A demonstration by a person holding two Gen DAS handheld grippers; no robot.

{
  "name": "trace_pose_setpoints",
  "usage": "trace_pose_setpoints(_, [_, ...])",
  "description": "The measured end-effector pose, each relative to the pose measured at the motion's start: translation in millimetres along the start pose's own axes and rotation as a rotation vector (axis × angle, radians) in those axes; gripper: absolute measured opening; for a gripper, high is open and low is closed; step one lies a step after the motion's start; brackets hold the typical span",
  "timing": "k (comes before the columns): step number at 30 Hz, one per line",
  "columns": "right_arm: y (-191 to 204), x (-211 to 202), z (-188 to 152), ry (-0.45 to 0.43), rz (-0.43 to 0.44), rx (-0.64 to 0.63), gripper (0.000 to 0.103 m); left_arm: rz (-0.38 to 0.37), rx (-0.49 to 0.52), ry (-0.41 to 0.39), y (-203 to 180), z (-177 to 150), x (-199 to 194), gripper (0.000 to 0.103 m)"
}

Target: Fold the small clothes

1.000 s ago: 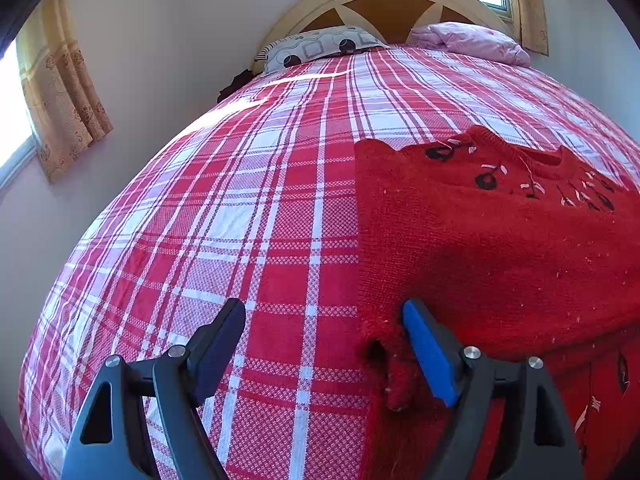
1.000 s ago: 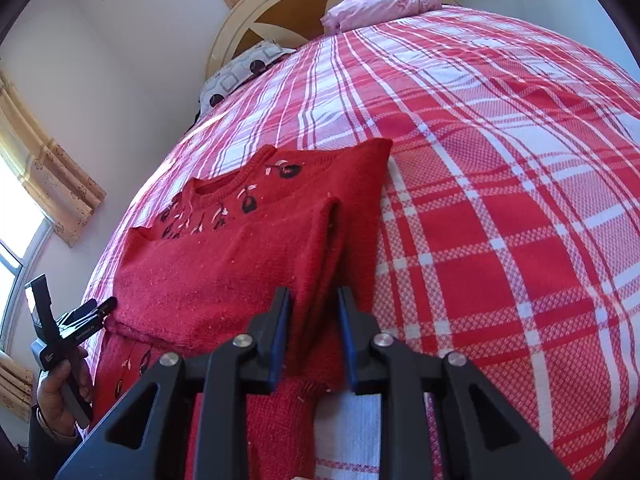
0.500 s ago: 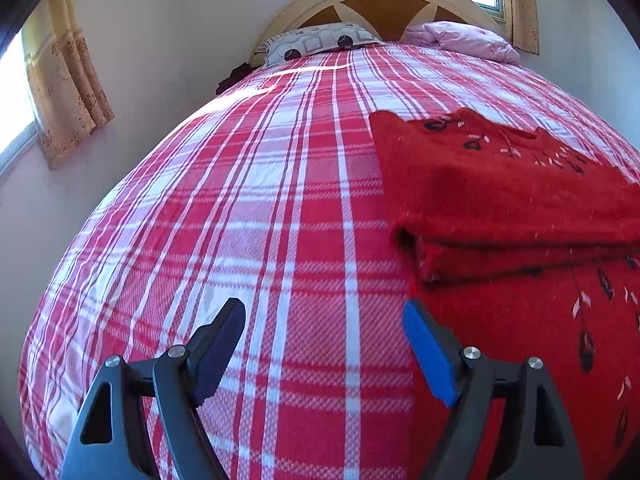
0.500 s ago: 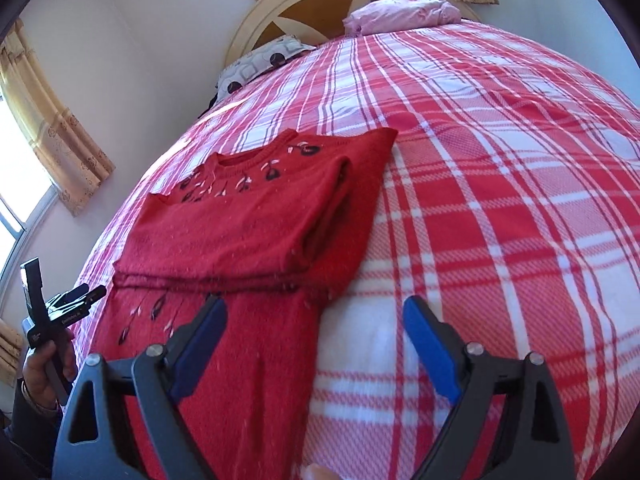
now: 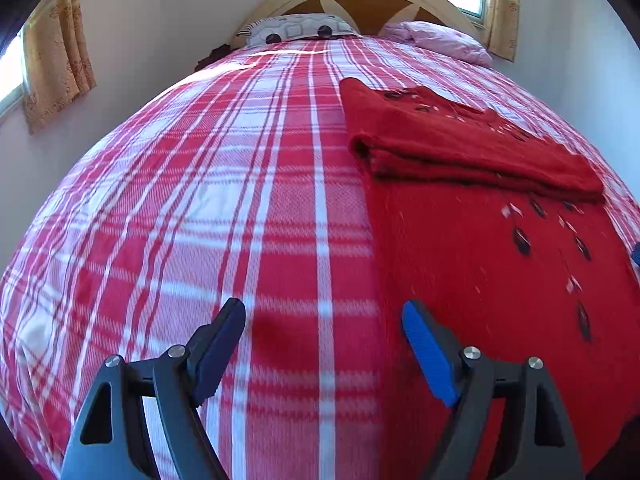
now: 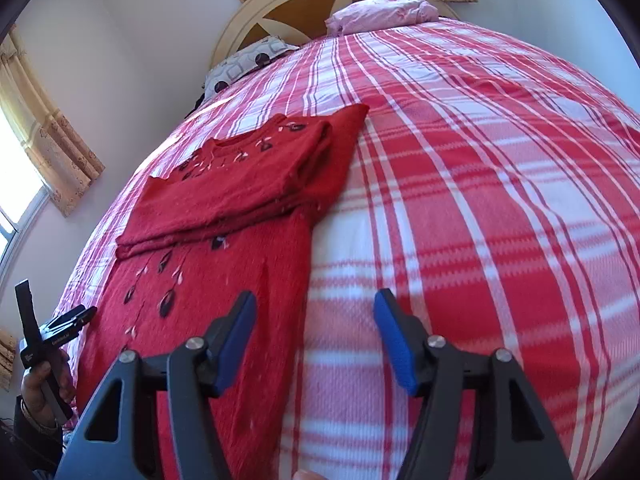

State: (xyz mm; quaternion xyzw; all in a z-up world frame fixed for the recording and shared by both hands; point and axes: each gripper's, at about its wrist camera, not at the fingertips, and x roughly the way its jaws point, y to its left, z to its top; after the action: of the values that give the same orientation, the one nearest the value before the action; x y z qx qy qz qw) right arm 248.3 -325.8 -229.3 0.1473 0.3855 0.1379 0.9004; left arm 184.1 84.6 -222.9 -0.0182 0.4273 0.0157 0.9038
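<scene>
**Both claws off the red sweater, hovering over the bed**

Left claw sits at the bottom of its frame, jaws spread wide, nothing between them but the red-and-white plaid bedspread. The red knitted sweater with dark leaf motifs lies to the right, its left edge running just inside the blue right-hand pad; the folded-over upper part sits in the upper right.

In the right wrist view, the right claw is partly open and its jaws are closing, gripping nothing. The sweater spreads across the centre-left, its right edge passing under the left-hand pad. At lower left, a hand holds the other claw beside the sweater.
</scene>
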Motion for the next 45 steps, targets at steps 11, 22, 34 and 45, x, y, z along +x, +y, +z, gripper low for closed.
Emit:
trace_pose_setpoints(11, [13.1,-33.9,-50.6,0.056,0.013,0.002,0.053,-0.115,0.027,0.049,-2.3,-63.3,-47.8,0.081])
trace_pose_setpoints(22, [20.9,-60.3,-97.7,0.122,0.037,0.000,0.048,-0.194,0.052,0.087,-13.9,-86.4,-67.9,0.081])
trace_pose_setpoints(34, [25.6,-72.1,-130.1,0.197,0.099,0.003,0.049,-0.232,0.086,0.139,-20.3,-100.8,-79.6,0.071])
trace_pose_setpoints(45, [29.4,-65.6,-136.8,0.222,0.110,0.009,0.045,-0.254,0.084,0.191,-15.5,-106.0,-69.1,0.071])
